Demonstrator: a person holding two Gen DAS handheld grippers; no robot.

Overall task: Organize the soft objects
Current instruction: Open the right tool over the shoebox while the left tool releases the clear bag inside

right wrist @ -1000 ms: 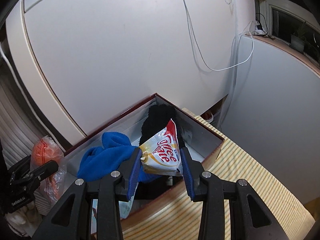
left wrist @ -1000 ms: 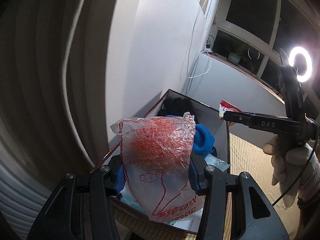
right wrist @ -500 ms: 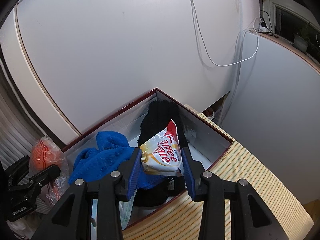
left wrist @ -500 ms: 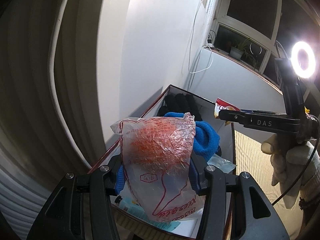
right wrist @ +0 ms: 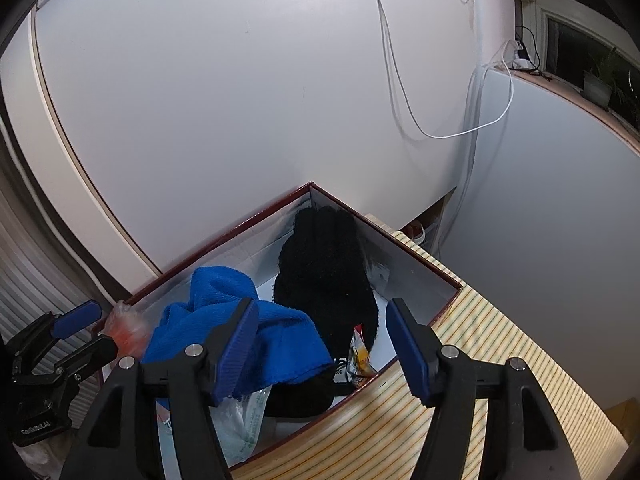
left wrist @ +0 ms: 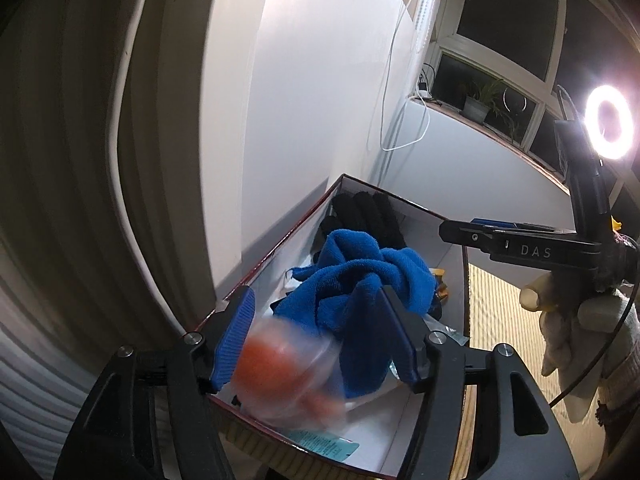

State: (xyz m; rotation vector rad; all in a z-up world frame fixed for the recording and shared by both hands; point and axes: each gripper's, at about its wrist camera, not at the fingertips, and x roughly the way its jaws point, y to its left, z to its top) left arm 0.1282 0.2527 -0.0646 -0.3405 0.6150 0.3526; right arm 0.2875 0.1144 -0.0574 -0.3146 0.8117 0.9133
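An open box with a dark red rim (left wrist: 256, 272) (right wrist: 408, 256) holds a blue towel (left wrist: 360, 280) (right wrist: 224, 320) and a black knitted item (left wrist: 368, 216) (right wrist: 324, 280). My left gripper (left wrist: 316, 296) (right wrist: 100, 328) hangs over the box's near end, its jaws opening. A clear bag with orange contents (left wrist: 288, 372) (right wrist: 126, 326) is a falling blur between them, free of the pads. My right gripper (right wrist: 322, 336) (left wrist: 472, 234) is also opening, with nothing between its fingers. A yellow and red sachet (right wrist: 358, 356) lies in the box below it.
The box stands on a yellow striped mat (right wrist: 480, 360) against a white wall with hanging white cables (right wrist: 440, 132). A teal packet (left wrist: 328, 446) and a clear wrapper (right wrist: 248, 412) also lie in the box. A gloved hand (left wrist: 560, 320) holds the right gripper; a ring light (left wrist: 608, 120) glares behind.
Both grippers have opened. The sachet dropped from the right gripper into the box, and the orange bag is slipping down out of the left gripper.
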